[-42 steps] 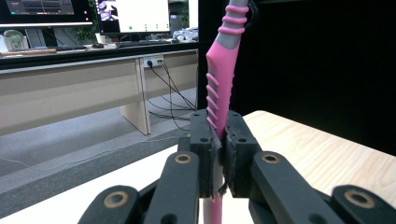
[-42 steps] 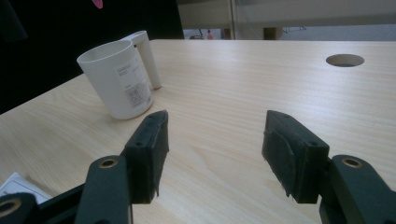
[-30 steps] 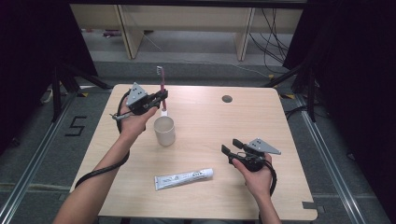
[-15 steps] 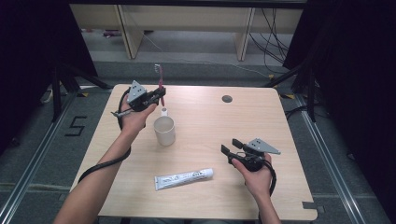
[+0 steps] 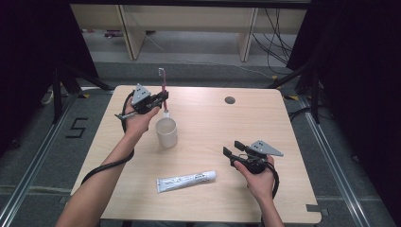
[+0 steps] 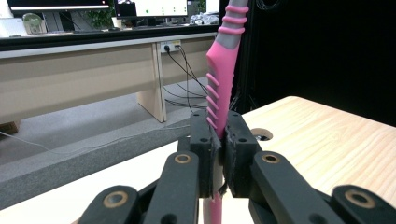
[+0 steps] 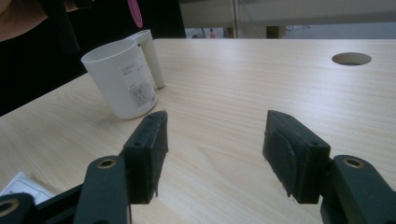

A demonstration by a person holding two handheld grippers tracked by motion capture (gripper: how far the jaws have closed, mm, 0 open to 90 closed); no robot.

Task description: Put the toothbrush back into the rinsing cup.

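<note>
Since a second ago the left gripper [image 5: 163, 98] has sunk a little, bringing the pink toothbrush [image 5: 163, 87] lower over the white cup [image 5: 166, 132]. Nearest, the toothpaste tube [image 5: 186, 181] lies on the surface [image 5: 283, 123]. The right gripper [image 5: 231, 149] rests with jaws apart, empty. Farther off, the left jaws clamp the upright toothbrush just behind the cup.

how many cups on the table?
1. The white cup stands upright left of the table's middle, just below the pink toothbrush clamped in the left gripper, with the toothpaste tube lying nearer the person. Nothing looks hidden.
</note>
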